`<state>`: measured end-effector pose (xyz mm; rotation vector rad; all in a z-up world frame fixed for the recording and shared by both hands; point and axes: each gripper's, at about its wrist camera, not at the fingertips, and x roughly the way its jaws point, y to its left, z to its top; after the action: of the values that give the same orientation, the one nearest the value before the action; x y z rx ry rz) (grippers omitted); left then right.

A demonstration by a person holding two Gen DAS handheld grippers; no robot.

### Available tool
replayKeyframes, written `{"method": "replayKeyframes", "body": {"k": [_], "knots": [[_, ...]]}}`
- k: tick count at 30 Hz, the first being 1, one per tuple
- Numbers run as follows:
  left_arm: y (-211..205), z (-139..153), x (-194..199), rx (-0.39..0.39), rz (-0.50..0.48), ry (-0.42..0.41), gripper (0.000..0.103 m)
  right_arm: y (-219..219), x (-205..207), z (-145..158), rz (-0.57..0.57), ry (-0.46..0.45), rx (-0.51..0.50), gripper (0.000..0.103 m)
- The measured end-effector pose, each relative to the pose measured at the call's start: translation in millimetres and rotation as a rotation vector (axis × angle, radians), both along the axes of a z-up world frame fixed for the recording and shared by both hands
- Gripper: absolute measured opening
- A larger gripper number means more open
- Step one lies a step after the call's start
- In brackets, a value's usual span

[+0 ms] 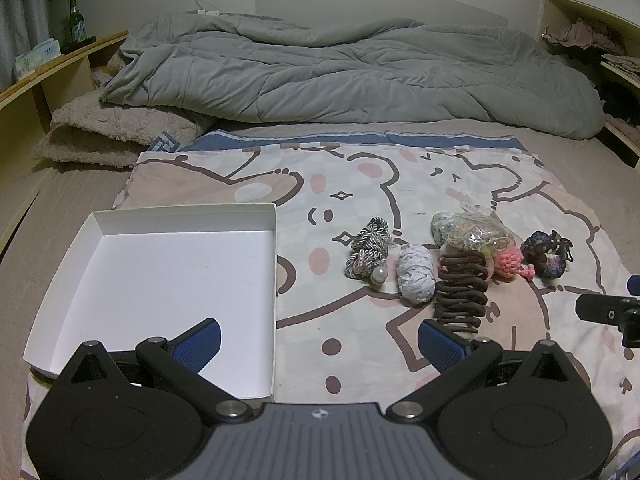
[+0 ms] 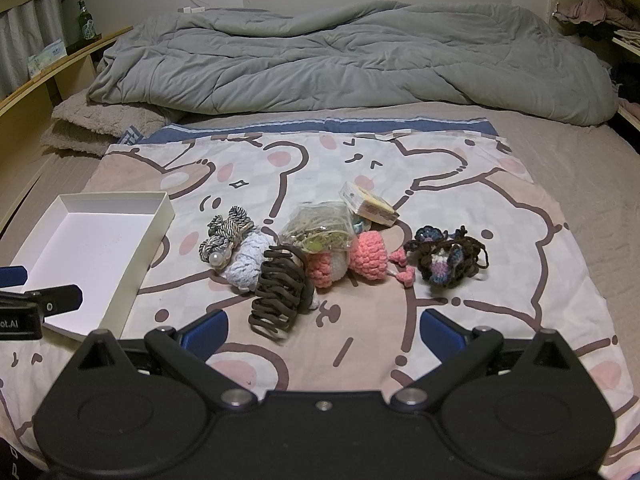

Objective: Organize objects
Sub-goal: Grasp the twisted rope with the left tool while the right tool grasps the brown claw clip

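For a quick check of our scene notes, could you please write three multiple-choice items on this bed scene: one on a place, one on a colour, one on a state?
1. Where is the box relative to the pile of hair accessories?
A. left of it
B. right of it
C. on top of it

2. What colour is the claw clip?
A. white
B. brown
C. green

3. What is the state of the left gripper and right gripper?
A. both open, holding nothing
B. both shut on a scrunchie
C. one holds the box

Answers:
1. A, both views show the box at the left.
2. B, its prongs are dark brown.
3. A, the fingers stand wide apart with only bedding between.
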<state>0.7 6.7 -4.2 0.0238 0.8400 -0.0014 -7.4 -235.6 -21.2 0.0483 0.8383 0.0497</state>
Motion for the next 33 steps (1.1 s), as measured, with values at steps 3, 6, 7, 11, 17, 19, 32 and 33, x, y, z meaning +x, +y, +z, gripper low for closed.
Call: {"method": "replayKeyframes", "body": {"k": [3,6,7,11,17,19,32,33], "knots": [[-3.0,2.2,2.1,0.005,-0.001,-0.013,0.103,-0.6,1.3,2.8,0.002,-0.007,0.008,0.103],[-8.8,5.5,4.7,0.011,-0.006,-0.031,0.103,-2.1,3.8,4.7,-0.002,-0.014,0.025,0.103],[-10.3,6.5,5.9,0.013,-0.008,-0.038,0.103,-3.0,7.6,8.0,-0.002,-0.015,0.035,0.103],[-15.2,10.3,12.9,0.013,-0.012,-0.062,0.103,-3.3,16.1,11.2,-0.010,-0.024,0.050,0.103],[-20.6,13.5,26.0,0.011,-0.011,-0.112,0.103,-6.9,34.7,10.9,-0.037,-0.015,0.110,0.103],[-22.9,13.4,31.9,0.027,-0.016,-0.124,0.103,-6.8,41.8,8.7,-0.046,-0.011,0.118,0.103],[-25.1,-5.2,106.0,0.024,-0.032,-0.091,0.103,-10.4,81.0,-17.8,-0.063,-0.039,0.175,0.103],[-26.2,-7.1,113.9,0.028,-0.040,-0.085,0.103,-9.8,83.8,-20.9,-0.060,-0.034,0.178,0.103]]}}
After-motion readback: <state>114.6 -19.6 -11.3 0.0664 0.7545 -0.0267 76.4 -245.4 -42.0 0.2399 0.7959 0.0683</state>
